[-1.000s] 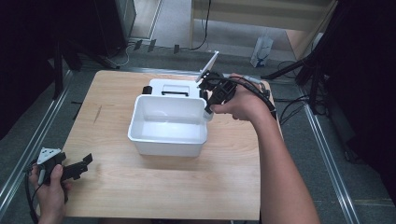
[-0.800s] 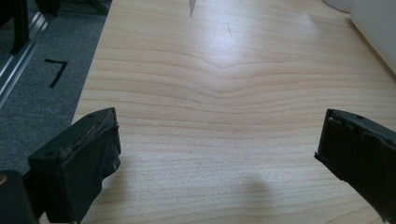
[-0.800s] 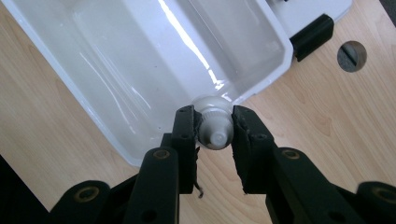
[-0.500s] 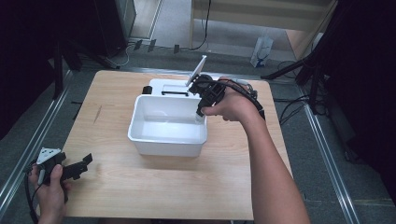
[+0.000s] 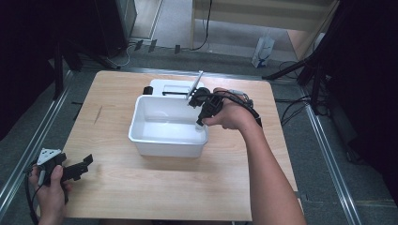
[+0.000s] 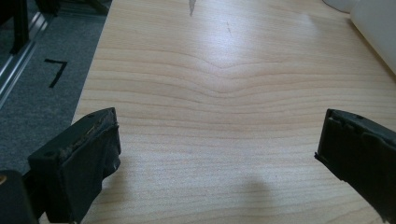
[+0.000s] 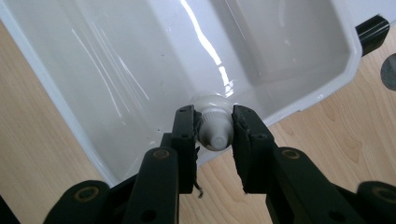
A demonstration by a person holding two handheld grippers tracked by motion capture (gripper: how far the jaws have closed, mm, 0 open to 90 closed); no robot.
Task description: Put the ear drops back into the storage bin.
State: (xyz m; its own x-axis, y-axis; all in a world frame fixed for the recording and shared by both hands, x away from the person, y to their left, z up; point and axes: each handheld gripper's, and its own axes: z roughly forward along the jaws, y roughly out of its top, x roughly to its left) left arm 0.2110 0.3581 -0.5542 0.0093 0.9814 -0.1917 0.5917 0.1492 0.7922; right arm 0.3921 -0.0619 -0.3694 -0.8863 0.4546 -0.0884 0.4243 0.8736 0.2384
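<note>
A small white bottle with a ribbed neck and a nozzle is clamped between the pads of my right gripper, nozzle end toward the camera. In the high view my right gripper points down over the right end of a white plastic tub, and the white bottle hangs just inside the rim. The tub's inside looks bare and glossy. My left gripper rests at the table's front left corner, jaws wide apart with only bare wood between them.
A flat white device with black corners lies right behind the tub. The wooden table is bordered by metal rails and grey floor. A corner of the tub shows at the far right of the left gripper view.
My right hand has moved left and sunk, bringing the white bottle from behind the tub's right corner down inside its rim. The left hand has stayed put.
</note>
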